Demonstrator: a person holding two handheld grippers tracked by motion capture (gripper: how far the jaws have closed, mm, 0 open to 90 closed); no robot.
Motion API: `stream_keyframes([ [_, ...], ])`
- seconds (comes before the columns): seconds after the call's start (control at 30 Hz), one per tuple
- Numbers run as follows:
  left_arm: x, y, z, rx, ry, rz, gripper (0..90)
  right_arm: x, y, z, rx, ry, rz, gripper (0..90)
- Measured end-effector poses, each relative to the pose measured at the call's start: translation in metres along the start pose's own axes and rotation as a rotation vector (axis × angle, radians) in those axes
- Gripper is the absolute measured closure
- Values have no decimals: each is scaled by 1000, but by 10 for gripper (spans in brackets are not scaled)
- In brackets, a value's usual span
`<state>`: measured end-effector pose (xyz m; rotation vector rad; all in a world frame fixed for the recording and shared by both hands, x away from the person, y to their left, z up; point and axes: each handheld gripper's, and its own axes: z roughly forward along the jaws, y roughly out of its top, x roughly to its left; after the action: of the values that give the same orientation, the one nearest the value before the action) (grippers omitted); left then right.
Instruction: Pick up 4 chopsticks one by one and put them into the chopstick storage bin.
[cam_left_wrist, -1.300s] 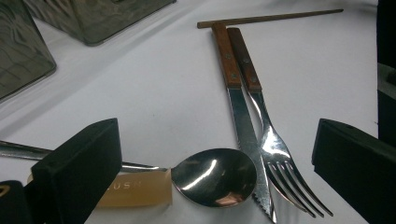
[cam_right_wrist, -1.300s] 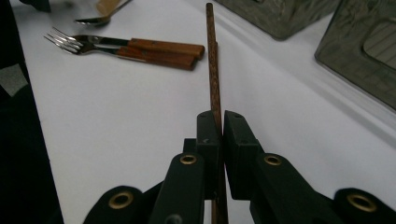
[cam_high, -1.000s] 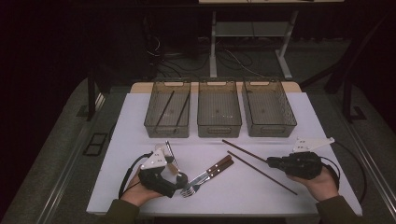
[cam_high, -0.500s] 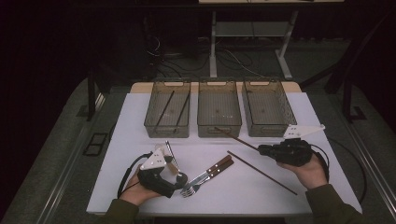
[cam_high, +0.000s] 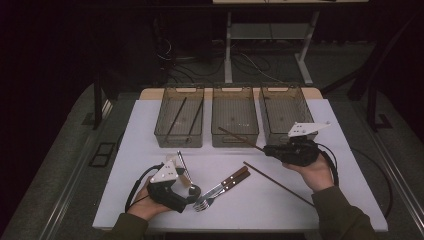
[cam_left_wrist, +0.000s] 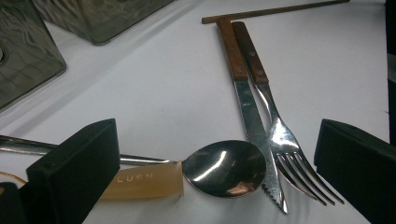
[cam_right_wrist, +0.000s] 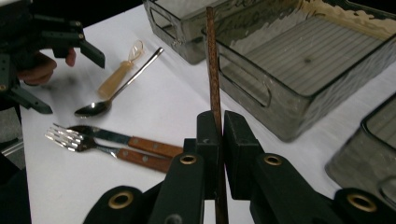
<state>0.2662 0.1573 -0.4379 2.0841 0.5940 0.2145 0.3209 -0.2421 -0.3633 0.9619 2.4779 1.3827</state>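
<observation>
High view first: three clear bins stand in a row across the middle of the frame on the white tabletop, the leftmost already holding two chopsticks. At right centre the right tongs are clamped on a dark chopstick near its end, the rest slanting up-left over the front rim of the middle bin; a second chopstick lies free on the tabletop just below. At lower left the left tongs rest beside a spoon, with a wood-handled knife and fork to their right. Left gripper view: the left tongs stand wide, one jaw at each lower corner of the frame, with the spoon bowl between them touching nothing, and the knife and fork side by side at right of centre. Right gripper view: the two jaws at bottom centre are pressed narrow on the held stick, which runs straight up the frame toward a bin at upper right. I judge the stick light, stiff and smooth, so an end grip lets it pivot; taking hold nearer the middle would likely steady it.
</observation>
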Motion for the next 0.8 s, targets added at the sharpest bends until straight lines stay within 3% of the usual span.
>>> stream_keyframes([
  [0.4,-1,1,1,-7,-2,-5,0,3,21,20,12,-13,-6,848],
  [0.8,-1,1,1,-11,-4,-11,0,8,53,53,43,-28,-14,848],
])
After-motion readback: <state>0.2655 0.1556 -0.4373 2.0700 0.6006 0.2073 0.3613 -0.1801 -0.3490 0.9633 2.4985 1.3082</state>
